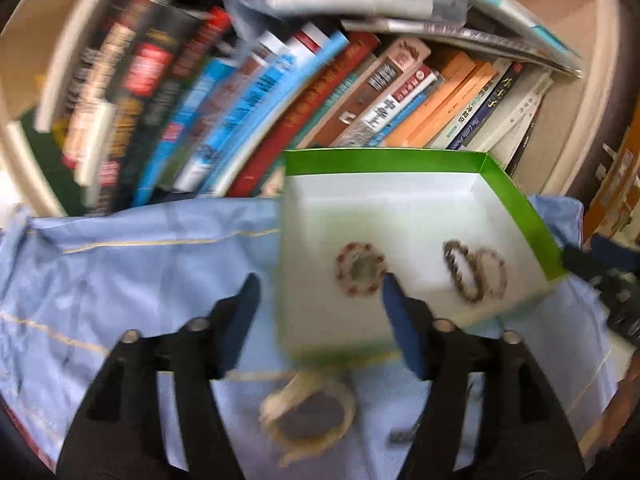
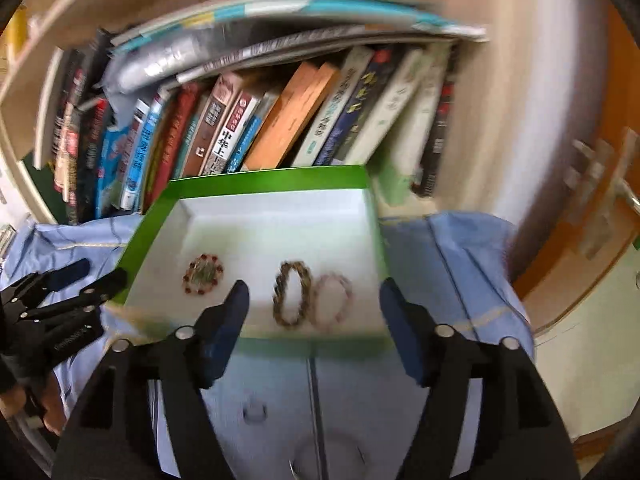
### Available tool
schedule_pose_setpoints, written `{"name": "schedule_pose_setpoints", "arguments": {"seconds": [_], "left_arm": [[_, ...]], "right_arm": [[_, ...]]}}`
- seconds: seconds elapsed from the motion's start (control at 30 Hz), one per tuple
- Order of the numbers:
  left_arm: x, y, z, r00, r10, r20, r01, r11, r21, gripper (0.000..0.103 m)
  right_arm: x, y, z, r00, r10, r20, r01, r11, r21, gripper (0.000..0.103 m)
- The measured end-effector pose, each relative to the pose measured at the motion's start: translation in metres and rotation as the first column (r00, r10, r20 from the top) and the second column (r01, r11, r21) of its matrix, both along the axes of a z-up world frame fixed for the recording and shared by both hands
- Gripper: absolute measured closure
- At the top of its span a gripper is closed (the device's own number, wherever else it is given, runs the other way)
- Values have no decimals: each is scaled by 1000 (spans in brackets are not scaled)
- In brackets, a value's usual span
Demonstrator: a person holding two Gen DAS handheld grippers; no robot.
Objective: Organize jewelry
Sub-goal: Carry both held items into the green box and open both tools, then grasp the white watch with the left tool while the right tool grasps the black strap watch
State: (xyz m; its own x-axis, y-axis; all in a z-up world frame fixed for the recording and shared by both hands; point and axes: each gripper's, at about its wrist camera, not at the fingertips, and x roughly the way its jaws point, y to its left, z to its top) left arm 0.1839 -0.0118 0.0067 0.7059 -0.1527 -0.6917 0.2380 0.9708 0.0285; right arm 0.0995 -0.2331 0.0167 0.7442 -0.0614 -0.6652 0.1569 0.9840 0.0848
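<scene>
Both our left tongs (image 1: 320,288) and right tongs (image 2: 314,294) stand spread and hold nothing. Ahead, the green-edged box (image 2: 256,182) on the blue cloth (image 2: 460,248) holds three bracelets (red-beaded (image 2: 203,274), dark twisted (image 2: 293,294), pale pink (image 2: 334,300)).

Box (image 2: 256,178): green outside, white inside. Cloth (image 1: 120,280): pale blue with thin gold lines. Bracelets: red-beaded (image 2: 203,274), brown-and-gold twisted (image 2: 293,294), pinkish-white (image 2: 334,300).

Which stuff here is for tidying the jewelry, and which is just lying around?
For the job:
green box
red bead bracelet
brown bracelet
pink bracelet
pale bracelet on the cloth
left tool, open
right tool, open

Just lying about:
books
blue cloth
</scene>
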Motion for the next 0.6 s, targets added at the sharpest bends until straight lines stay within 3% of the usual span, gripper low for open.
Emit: {"name": "schedule_pose_setpoints", "arguments": {"seconds": [0.13,0.27,0.4,0.6], "left_arm": [[-48,34,-3,999,41,26,-41,999,-25,32],[-81,58,-23,996,85,-30,-87,994,-69,30],[-103,57,-40,996,48,-70,-53,996,-65,27],[-104,45,-50,996,59,-70,-61,998,-21,22]], "right_arm": [[-58,-5,-17,1000,-3,-19,3,1000,-3,31],[-88,-12,-51,997,-36,-75,38,999,31,30],[-96,-9,-77,991,-13,-132,29,992,122,30],[-89,48,-76,981,143,-127,-134,988,79,27]]}}
